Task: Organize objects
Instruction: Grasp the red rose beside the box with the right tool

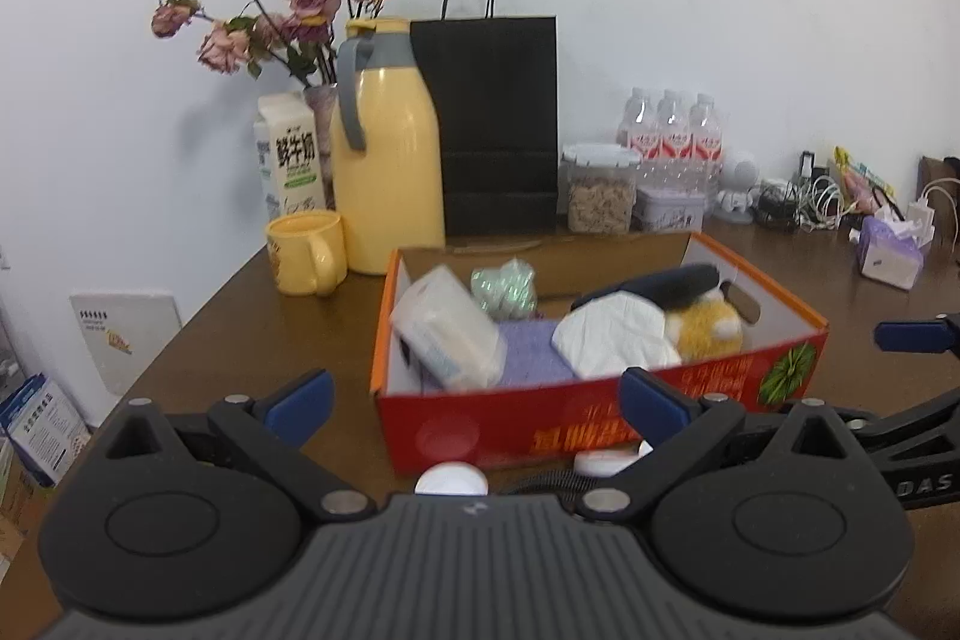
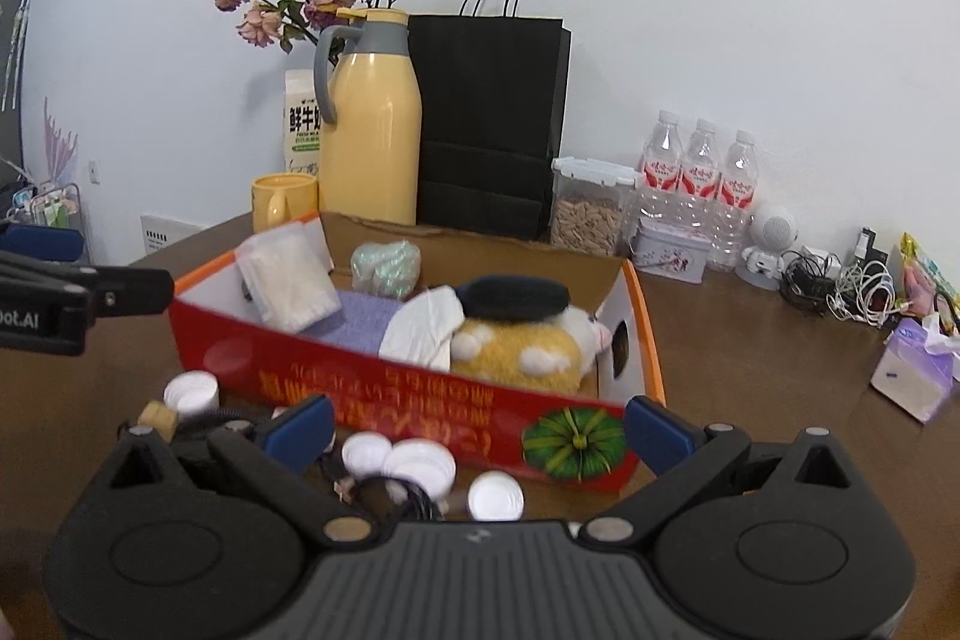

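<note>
A red and orange cardboard box [image 1: 576, 424] [image 2: 396, 388] stands on the brown table. It holds a clear pack of white pads [image 1: 447, 334] [image 2: 291, 289], a green sparkly ball [image 1: 504, 285] [image 2: 385, 268], a purple cloth [image 1: 534, 358] [image 2: 366, 319], a white mask [image 1: 612, 337] [image 2: 423, 331] and a yellow plush with a black cap [image 1: 708, 325] [image 2: 522, 340]. Small white lids [image 2: 420, 466] [image 1: 451, 481], a cork [image 2: 157, 415] and a black cable [image 2: 396, 499] lie in front of the box. My left gripper [image 1: 474, 400] is open and empty before the box. My right gripper [image 2: 477, 424] is open and empty above the lids.
Behind the box stand a yellow mug [image 1: 306, 253], a yellow thermos [image 1: 384, 148], a milk carton [image 1: 288, 154], a vase of dried roses [image 1: 288, 10], a black paper bag [image 1: 495, 124], a cereal jar [image 1: 600, 190] and water bottles [image 1: 672, 136]. Cables [image 2: 840, 286] and a tissue pack [image 2: 915, 376] lie right.
</note>
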The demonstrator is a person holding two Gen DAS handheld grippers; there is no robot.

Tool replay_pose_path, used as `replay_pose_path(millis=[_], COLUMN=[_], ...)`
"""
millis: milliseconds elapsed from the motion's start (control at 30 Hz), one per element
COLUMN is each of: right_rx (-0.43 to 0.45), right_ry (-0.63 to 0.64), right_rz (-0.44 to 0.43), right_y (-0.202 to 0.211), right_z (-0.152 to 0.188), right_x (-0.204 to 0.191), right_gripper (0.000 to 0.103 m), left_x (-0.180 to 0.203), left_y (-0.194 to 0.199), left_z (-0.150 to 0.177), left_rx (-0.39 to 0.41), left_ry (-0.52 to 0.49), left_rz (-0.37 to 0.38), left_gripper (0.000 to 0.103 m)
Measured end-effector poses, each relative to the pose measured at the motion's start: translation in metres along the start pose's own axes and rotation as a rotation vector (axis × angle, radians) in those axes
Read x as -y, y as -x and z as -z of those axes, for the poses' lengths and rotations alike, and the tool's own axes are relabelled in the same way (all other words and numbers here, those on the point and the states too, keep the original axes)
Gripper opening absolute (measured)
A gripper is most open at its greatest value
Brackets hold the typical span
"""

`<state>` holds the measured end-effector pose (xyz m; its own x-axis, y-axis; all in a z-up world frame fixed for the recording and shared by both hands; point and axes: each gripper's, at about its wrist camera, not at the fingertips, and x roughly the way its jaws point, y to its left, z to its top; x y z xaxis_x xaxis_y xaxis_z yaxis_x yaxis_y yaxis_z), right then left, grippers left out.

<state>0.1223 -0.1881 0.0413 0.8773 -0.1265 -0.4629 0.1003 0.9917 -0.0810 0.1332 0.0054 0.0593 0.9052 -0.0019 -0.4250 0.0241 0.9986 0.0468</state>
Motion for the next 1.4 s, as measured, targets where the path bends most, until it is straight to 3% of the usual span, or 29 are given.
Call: replay_pose_path(millis=[367,567,967,1033,1100,1400], right_rx=[-0.044,-0.050,-0.107,-0.112,-0.106,-0.061], right_ry=[-0.020,-0.037,-0.003,-0.009,-0.011,-0.033], right_rz=[-0.043,-0.110,-0.244,-0.268,-0.280,-0.302], right_y=[0.018,0.016,-0.012,-0.015,-0.014,-0.002], right_z=[0.033,0.043,0.055,0.057,0.058,0.060], right_x=[-0.007,-0.025,-0.060,-0.061,-0.061,-0.057], right_gripper=[0.103,0.102,0.072,0.062,0.044,0.035], left_x=[-0.022,-0.027,-0.027,-0.026,-0.025,-0.021], left_y=[0.016,0.020,0.015,0.014,0.013,0.012], left_z=[0.041,0.055,0.061,0.063,0.064,0.069], left_rx=[-0.098,-0.130,-0.146,-0.151,-0.152,-0.148], left_ry=[0.060,0.102,0.101,0.100,0.101,0.112], left_rz=[-0.023,-0.007,0.000,0.003,0.008,0.019], left_gripper=[0.103,0.103,0.103,0.103,0.103,0.103])
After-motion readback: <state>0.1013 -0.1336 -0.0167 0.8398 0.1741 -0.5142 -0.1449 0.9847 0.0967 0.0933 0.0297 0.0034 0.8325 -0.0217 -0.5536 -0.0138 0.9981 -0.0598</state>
